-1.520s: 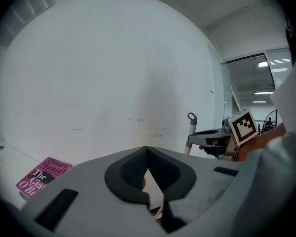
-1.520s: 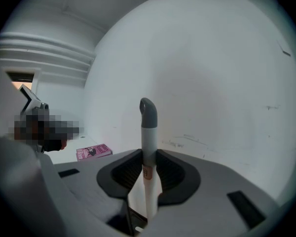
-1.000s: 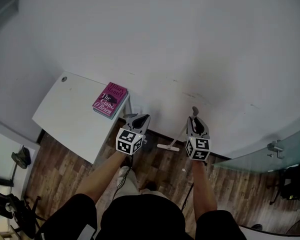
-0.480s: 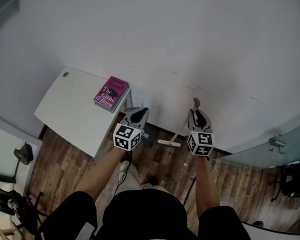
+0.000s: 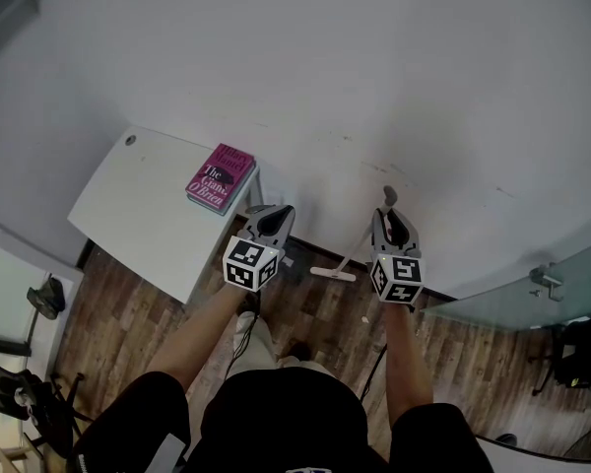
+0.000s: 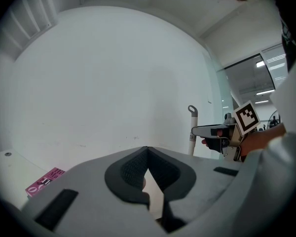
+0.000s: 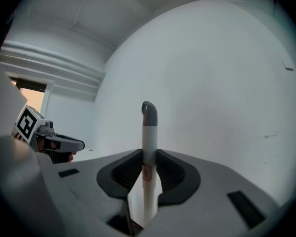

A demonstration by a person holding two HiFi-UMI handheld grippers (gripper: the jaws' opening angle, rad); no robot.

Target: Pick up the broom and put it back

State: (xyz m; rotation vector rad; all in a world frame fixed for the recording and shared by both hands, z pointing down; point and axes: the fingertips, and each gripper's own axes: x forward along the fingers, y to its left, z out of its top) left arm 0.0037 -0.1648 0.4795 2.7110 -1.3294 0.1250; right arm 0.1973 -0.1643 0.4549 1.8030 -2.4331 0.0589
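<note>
Wooden floor (image 5: 128, 313) lies under me, 1 white wall (image 5: 325, 67) ahead. My right gripper (image 7: 149, 169) clamps the broom (image 7: 149, 132) handle near this wall. My left gripper (image 6: 148, 154) is closed and holds nothing, beside the white table (image 5: 138, 205).

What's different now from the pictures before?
Almost nothing. The right tool still grips the broom by its handle, the left tool stays shut and empty, and nothing was picked up or let go. The pink book still lies on the white table. Only the view shifted slightly.
</note>
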